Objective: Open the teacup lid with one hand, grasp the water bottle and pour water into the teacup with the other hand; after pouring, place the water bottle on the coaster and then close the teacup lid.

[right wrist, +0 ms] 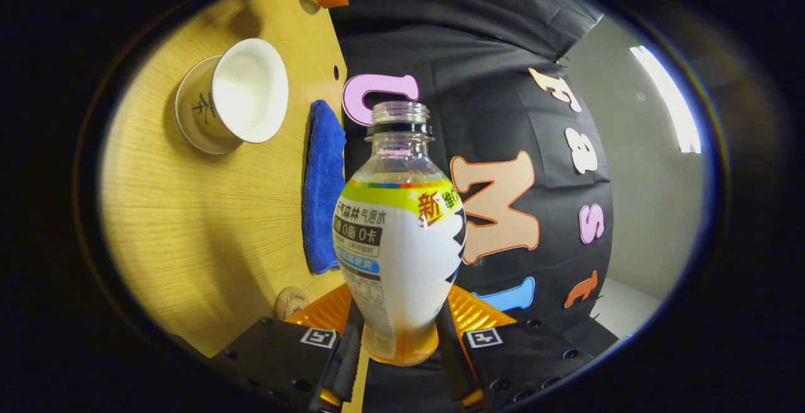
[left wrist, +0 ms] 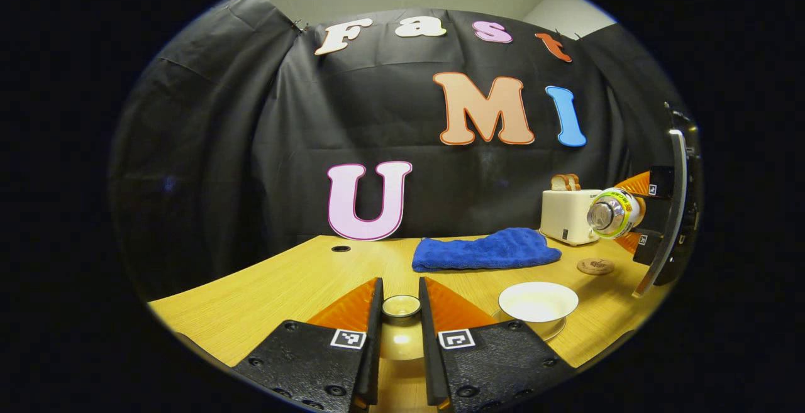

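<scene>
My left gripper is shut on the knob of the pale teacup lid, held above the wooden table's near edge. To its right the white teacup stands uncovered on its saucer. Farther right, my right gripper holds the water bottle tipped on its side in the air, its mouth facing the cup side. In the right gripper view, the gripper is shut on the lower body of the labelled, capless bottle. The teacup lies up left, and the round coaster near the fingers.
A folded blue cloth lies across the middle of the table. A cream toaster with bread slices stands at the back right. The brown coaster sits in front of it, below the bottle. A small cable hole marks the tabletop.
</scene>
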The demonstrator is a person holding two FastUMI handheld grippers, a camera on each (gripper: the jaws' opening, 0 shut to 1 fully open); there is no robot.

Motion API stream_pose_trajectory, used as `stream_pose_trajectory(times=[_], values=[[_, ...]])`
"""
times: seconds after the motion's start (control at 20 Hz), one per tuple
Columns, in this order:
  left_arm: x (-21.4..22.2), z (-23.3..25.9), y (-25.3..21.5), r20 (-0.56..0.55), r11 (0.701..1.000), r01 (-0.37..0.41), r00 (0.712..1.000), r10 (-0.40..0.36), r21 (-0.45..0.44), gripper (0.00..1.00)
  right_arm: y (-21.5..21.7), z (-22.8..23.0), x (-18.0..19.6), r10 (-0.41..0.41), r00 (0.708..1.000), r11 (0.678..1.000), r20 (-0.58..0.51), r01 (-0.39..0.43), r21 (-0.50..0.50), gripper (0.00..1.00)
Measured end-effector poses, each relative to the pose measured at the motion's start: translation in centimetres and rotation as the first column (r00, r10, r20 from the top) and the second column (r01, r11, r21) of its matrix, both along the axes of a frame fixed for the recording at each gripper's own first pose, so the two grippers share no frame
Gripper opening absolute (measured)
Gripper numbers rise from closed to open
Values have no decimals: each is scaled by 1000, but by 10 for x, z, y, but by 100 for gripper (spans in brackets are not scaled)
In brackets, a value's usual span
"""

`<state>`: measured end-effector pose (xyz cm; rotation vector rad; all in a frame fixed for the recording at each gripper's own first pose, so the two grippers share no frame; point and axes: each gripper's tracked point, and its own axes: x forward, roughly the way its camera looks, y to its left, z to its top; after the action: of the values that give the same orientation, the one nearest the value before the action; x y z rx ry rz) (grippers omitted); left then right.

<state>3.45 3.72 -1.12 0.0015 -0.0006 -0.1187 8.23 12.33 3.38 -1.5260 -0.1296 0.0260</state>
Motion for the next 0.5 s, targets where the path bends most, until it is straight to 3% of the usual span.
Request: stream_pose_trajectory(times=[0.5], values=[[0,0,0,-1,1000,2,1000,-2,0,27,14,-2,-1,34,996,977,78,-17,-215,60]])
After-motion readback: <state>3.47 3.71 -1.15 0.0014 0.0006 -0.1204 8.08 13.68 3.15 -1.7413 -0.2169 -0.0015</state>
